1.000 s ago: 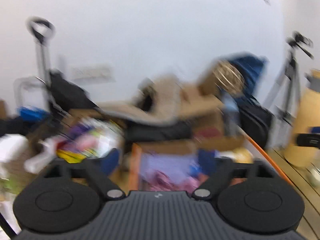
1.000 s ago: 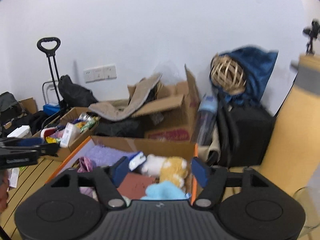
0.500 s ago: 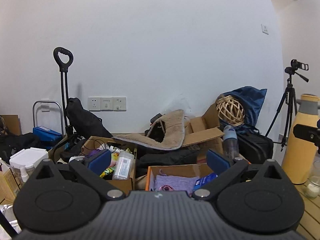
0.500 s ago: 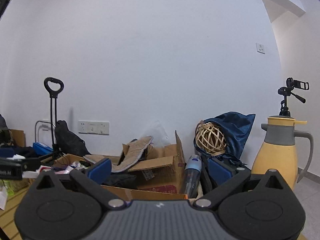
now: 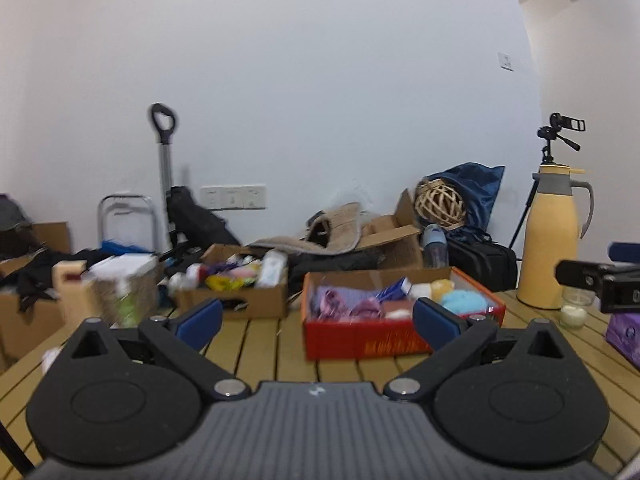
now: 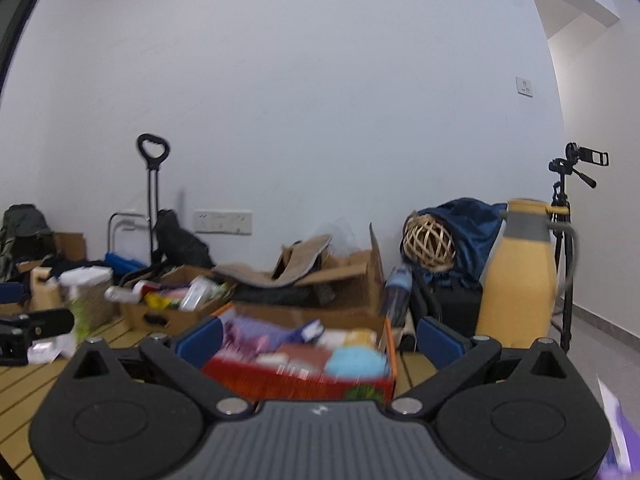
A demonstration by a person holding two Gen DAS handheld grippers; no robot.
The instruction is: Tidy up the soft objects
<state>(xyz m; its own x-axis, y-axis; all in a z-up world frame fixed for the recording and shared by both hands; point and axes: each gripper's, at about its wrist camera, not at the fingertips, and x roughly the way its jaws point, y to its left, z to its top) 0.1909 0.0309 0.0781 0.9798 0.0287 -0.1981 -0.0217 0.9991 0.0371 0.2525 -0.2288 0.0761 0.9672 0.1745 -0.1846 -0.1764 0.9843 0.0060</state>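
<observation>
Soft toys [image 5: 400, 300], purple, pink, yellow & blue, piled in red box [image 5: 360, 340] on table [image 5: 260, 344]; both grippers' fingers [image 5: 200, 319] spread, nothing between.

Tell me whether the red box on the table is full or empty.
Nearly full. The red box has no lid on and holds soft things up to its rim: purple cloth, a light-blue fluffy ball and a yellow-white plush.

Ahead of me a plain white wall [image 5: 320, 80] carries a row of sockets [image 5: 233, 197]. A slatted wooden table [image 5: 260, 344] lies below me. A camera tripod [image 6: 566, 248] stands right, over pale floor tiles [image 6: 600, 332].
</observation>
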